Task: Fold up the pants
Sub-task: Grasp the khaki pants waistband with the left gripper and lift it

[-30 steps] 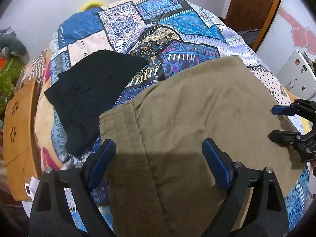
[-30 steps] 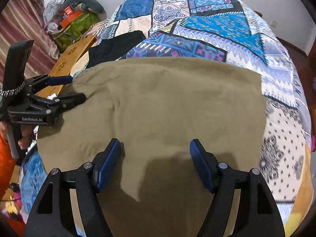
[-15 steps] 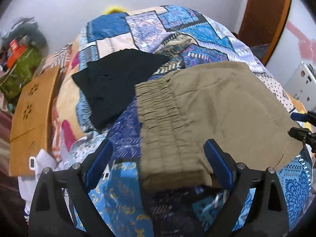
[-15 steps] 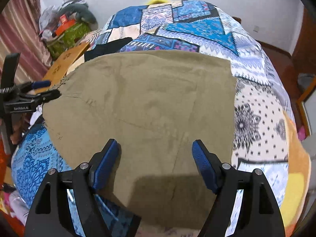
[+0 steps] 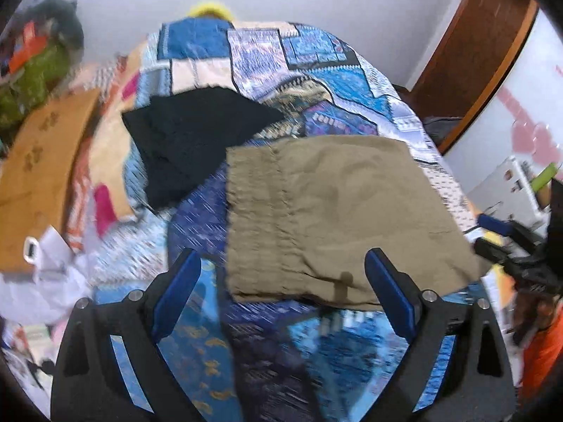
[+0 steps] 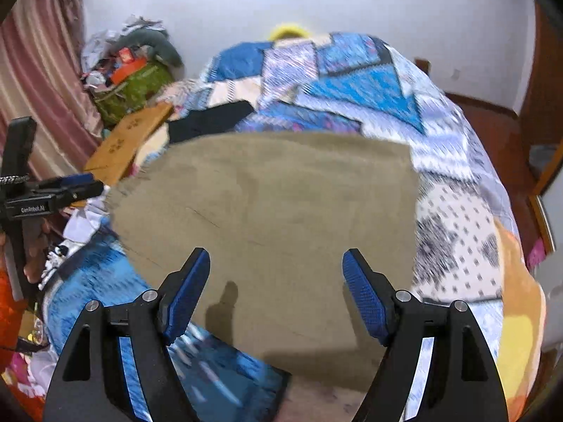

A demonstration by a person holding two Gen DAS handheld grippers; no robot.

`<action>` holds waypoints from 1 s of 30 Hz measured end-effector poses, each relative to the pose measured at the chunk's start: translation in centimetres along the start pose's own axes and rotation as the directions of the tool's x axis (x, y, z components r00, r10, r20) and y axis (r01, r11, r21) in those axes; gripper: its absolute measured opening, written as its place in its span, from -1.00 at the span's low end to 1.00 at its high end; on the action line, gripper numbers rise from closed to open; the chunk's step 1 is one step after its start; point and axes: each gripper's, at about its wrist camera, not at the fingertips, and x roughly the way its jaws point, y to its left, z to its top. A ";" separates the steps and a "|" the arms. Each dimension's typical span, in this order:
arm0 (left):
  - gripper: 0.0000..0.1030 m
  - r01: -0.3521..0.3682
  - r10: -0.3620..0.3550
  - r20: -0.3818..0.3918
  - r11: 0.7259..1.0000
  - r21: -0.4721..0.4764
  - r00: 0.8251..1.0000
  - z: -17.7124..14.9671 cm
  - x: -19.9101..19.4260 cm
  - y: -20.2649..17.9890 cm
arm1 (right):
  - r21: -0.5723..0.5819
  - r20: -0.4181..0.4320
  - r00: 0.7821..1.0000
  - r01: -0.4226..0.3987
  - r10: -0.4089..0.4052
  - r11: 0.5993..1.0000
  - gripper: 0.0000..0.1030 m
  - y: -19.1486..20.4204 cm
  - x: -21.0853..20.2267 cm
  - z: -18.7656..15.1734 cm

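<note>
The folded olive-khaki cotton pants (image 5: 327,218) are lying flat as a rough rectangle on the bed covered with a blue patchwork quilt (image 5: 316,70), and everything else is placed here relative to those pants. Their gathered elastic waistband (image 5: 253,211) is forming the edge nearest the black folded garment (image 5: 197,140), which is lying on the quilt just beside that waistband edge, toward the headboard wall.

The left tongs (image 5: 281,288) are hanging spread wide and released, holding nothing, with their blue pads above the near edge of the pants and not touching the cloth. The right tongs (image 6: 276,288) are likewise standing wide apart and empty, hovering over the near part of the pants. In the right wrist view the left tongs (image 6: 75,184) are showing just off the waistband side of the pants; in the left wrist view the right tongs (image 5: 499,235) are showing just past the opposite corner.

A light brown wooden board with flower cutouts (image 6: 130,140) is leaning at the bedside beyond the black garment. A green bag piled with clutter (image 6: 137,84) is sitting farther off by the pink curtain (image 6: 38,81). Both views are blurring with motion.
</note>
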 end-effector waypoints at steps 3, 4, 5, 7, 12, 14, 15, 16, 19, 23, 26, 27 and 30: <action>0.85 0.063 -0.065 -0.047 0.997 -0.054 0.997 -0.5 0.5 -0.1 | -0.037 -0.017 1.000 -0.013 0.012 0.999 0.45 1.4 1.4 0.0; 0.85 0.078 -0.083 -0.066 0.995 -0.062 0.994 -0.8 0.8 -0.3 | -0.045 -0.030 0.999 -0.014 0.013 0.999 0.45 1.5 1.9 -0.2; 0.85 0.088 -0.093 -0.084 0.994 -0.064 0.992 -1.1 1.0 -0.4 | -0.055 -0.061 0.998 -0.018 0.015 0.998 0.45 1.8 2.9 -0.4; 0.84 0.102 -0.109 -0.115 0.993 -0.068 0.987 -1.7 1.5 -0.8 | -0.062 -0.111 0.993 -0.035 0.028 0.997 0.45 2.1 3.9 -1.0; 0.84 0.201 -0.226 -0.192 0.969 -0.142 0.955 -2.6 3.1 -0.6 | -0.037 -0.112 0.991 -0.071 0.067 0.997 0.48 1.5 4.1 -1.4; 0.85 0.225 -0.260 -0.189 0.956 -0.189 0.947 -2.4 3.7 -0.3 | -0.042 -0.108 0.992 -0.074 0.069 0.996 0.50 1.5 4.1 -1.5; 0.85 0.237 -0.277 -0.186 0.948 -0.211 0.943 -2.2 4.0 -0.1 | -0.044 -0.106 0.992 -0.074 0.069 0.996 0.50 1.5 4.0 -1.5; 0.85 0.251 -0.296 -0.185 0.939 -0.233 0.937 -1.9 4.2 0.0 | -0.044 -0.106 0.992 -0.075 0.070 0.996 0.50 1.5 4.0 -1.5; 0.91 0.285 -0.355 -0.189 0.904 -0.319 0.916 -0.9 5.4 0.8 | -0.033 -0.102 0.991 -0.085 0.081 0.996 0.50 1.5 4.0 -1.6; 0.90 0.275 -0.359 -0.175 0.885 -0.377 0.917 0.7 6.9 1.5 | -0.031 -0.101 0.991 -0.086 0.083 0.996 0.51 1.7 4.1 -1.7; 0.52 0.211 -0.280 -0.160 0.913 -0.349 0.946 1.7 7.1 1.3 | -0.026 -0.099 0.991 -0.094 0.091 0.995 0.51 1.7 4.1 -1.7; 0.39 0.174 -0.237 -0.158 0.927 -0.331 0.959 1.9 7.1 1.2 | -0.024 -0.098 0.991 -0.096 0.093 0.995 0.51 1.6 4.0 -1.8; -0.12 0.081 -0.119 -0.132 0.962 -0.260 0.984 2.5 6.8 0.5 | -0.022 -0.098 0.991 -0.098 0.095 0.995 0.51 1.5 4.1 -1.7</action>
